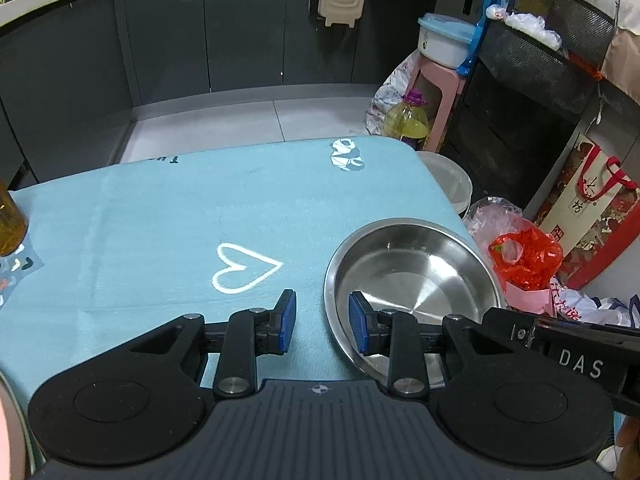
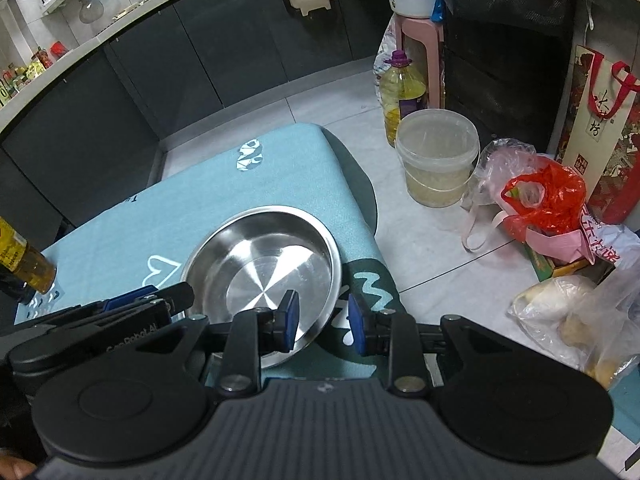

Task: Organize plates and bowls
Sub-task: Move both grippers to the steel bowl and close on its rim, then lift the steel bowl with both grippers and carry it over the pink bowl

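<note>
Both grippers straddle opposite edges of one steel plate on the table; neither clamps it.

A steel plate [image 1: 414,276] sits on a table [image 1: 160,208] with a light blue cloth, near the table's right edge and close to its corner. The left gripper [image 1: 322,326] has its jaws parted, one blue pad inside the plate's left rim and the other outside over the cloth; the pads do not press the rim. The right gripper [image 2: 323,322] likewise stands parted across the plate's right rim, with visible gaps. An amber bottle [image 1: 10,220] stands at the table's left edge. On the floor beside the table are a plastic bucket [image 2: 438,156], an oil bottle [image 2: 400,92] and a red bag [image 2: 552,200].
</note>
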Demonstrator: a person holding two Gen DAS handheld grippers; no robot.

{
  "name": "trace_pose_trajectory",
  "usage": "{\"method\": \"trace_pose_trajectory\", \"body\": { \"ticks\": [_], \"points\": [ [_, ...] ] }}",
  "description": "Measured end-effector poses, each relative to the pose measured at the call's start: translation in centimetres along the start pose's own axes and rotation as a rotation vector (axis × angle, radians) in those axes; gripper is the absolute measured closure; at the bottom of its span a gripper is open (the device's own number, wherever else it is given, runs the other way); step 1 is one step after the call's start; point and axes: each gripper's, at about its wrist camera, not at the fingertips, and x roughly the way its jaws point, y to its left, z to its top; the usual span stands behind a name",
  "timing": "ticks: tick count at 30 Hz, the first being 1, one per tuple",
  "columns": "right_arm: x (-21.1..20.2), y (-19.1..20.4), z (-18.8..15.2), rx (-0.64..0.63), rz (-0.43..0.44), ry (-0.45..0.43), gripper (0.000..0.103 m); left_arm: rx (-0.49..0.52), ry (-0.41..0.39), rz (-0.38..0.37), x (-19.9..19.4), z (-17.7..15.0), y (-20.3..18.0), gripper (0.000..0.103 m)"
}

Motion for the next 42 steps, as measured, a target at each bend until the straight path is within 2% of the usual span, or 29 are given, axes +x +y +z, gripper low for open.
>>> {"method": "trace_pose_trajectory", "body": {
  "ticks": [4,5,6,8,26,42],
  "points": [
    [0.5,0.0,0.2,-0.003,-0.001,0.006,0.078,-0.001,0.007,-0.017,0.6,0.0,0.0,0.076],
    [0.6,0.0,0.2,-0.004,-0.002,0.01,0.079,-0.002,0.017,-0.022,0.8,0.0,0.1,0.08],
    [0.7,0.1,0.3,-0.002,-0.003,0.017,0.079,-0.005,0.03,-0.03,1.0,0.0,0.1,0.09],
    [1.0,0.2,0.3,-0.007,-0.013,0.031,0.093,-0.006,0.042,-0.03,1.1,0.0,0.1,0.092],
    [-3.5,3.2,-1.4,-0.053,0.033,-0.023,0.092,-0.028,-0.009,-0.031,-5.4,-1.1,2.9,0.092],
    [-6.5,9.7,-4.3,-0.155,0.097,-0.041,0.092,-0.082,-0.081,0.02,-12.9,-4.0,9.5,0.092]
  ]
}}
